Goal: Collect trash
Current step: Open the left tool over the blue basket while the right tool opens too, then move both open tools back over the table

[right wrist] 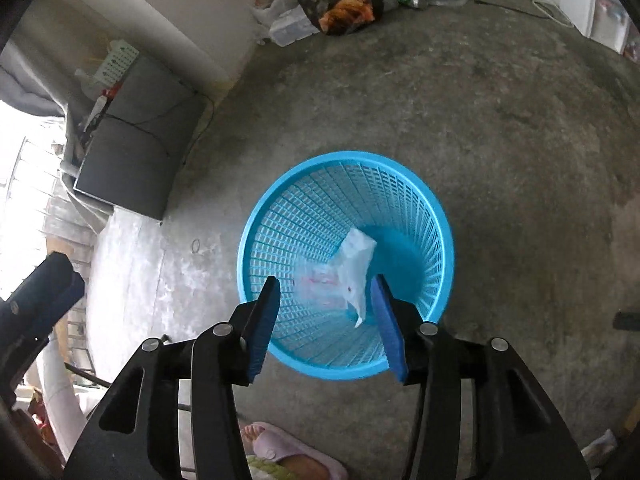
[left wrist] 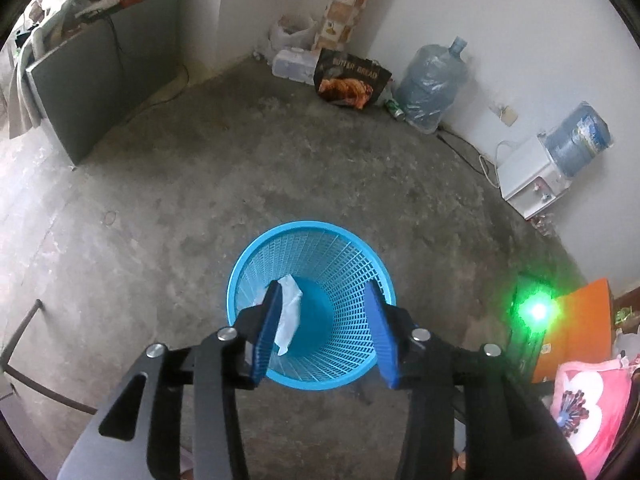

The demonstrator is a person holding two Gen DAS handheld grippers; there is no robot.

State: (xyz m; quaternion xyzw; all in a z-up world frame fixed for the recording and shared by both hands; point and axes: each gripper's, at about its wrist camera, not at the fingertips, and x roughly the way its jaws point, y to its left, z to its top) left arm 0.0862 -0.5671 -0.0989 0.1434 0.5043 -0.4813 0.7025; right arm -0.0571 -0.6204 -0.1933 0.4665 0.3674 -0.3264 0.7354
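The left claw (left wrist: 326, 328) is standing with its blue pads spread apart at the lower centre of its own frame, hanging over the mouth of the blue mesh basket (left wrist: 256, 256). A crumpled white tissue (left wrist: 290, 316) is lying against the inner face of the left-hand pad, above the basket's opening; the opposite pad is well clear of it, so nothing is pinching it. Whether it is clinging to that pad or already falling I cannot tell.

The right claw (right wrist: 328, 320) is likewise spread, low in its frame and over the same basket (right wrist: 260, 216). A whitish plastic wrapper (right wrist: 356, 276) is hanging just beside the right-hand pad, blurred, with the basket's interior behind it; it looks released rather than gripped.

The risks, as I judge them: the tissue is light and may be sticking to the ribbed pad, so pulling that claw away could be dragging it back out over the rim and onto the concrete floor (left wrist: 320, 168). The wrapper is sitting near the basket's lower rim in the frame, and a light film can be drifting sideways as it drops and landing outside. The basket is light and freestanding, so a pad knocking its rim could be tipping it. More litter, such as the bread bag (left wrist: 352, 80) at upper centre, is waiting by the wall.
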